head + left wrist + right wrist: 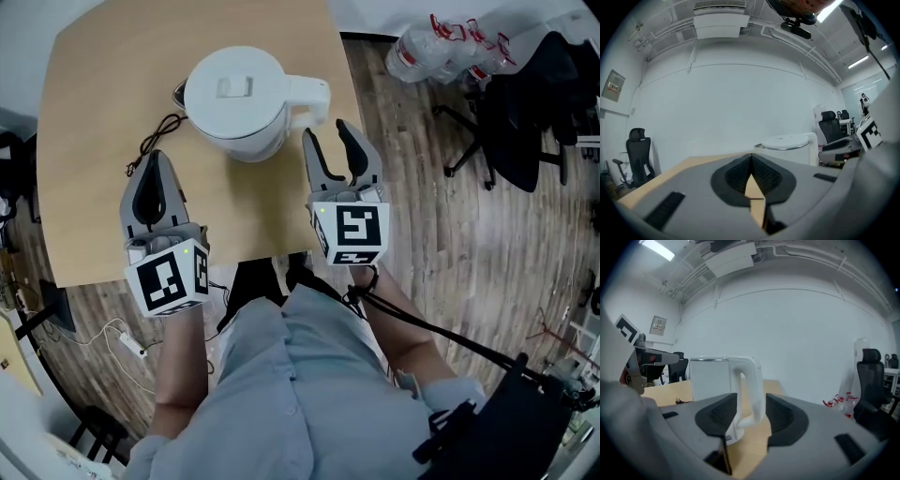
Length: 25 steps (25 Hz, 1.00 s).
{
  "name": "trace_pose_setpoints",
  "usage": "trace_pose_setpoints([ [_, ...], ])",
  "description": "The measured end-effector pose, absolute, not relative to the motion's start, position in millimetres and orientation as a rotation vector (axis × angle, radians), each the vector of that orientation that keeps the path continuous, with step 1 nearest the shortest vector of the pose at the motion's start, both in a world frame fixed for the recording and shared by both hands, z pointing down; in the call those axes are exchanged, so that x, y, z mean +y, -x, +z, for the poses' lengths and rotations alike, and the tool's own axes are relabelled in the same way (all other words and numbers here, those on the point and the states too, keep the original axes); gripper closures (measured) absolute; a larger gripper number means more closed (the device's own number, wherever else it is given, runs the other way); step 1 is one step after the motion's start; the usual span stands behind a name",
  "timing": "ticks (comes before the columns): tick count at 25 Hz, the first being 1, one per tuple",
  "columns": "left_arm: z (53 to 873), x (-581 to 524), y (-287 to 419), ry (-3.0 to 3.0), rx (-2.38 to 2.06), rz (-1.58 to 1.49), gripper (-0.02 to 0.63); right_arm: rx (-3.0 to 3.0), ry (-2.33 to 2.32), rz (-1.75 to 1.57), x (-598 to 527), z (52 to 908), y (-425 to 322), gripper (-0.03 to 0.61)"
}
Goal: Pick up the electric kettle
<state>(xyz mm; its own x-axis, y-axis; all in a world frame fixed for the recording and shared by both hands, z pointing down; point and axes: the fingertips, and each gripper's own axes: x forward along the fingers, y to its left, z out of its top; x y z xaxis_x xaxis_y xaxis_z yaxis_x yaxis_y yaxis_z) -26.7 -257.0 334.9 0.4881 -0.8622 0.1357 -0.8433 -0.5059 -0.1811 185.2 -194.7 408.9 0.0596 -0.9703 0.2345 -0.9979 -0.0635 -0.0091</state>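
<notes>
The kettle (236, 98) sits untouched on the table (89, 122), its handle (309, 94) pointing right. The right gripper (328, 136) is just near of the handle, jaws wide apart and empty. The left gripper (156, 161) is closed on nothing. The grasp and the lift are both left to do.

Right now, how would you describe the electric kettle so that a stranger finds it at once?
Start at the light wooden table; the electric kettle stands near its right side, just ahead of the open right gripper. It is the only white, round thing there, with a flat lid and a loop handle pointing right, unlike the thin black cord beside it.
</notes>
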Motion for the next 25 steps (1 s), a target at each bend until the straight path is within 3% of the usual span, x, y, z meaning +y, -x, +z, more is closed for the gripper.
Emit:
trace_pose_setpoints([
  [25, 346.4, -320.1, 48.4, 2.658, 1.561, -0.358, 0.615, -1.811, -2.288, 0.293, -267.7, 430.9, -210.4, 0.387],
])
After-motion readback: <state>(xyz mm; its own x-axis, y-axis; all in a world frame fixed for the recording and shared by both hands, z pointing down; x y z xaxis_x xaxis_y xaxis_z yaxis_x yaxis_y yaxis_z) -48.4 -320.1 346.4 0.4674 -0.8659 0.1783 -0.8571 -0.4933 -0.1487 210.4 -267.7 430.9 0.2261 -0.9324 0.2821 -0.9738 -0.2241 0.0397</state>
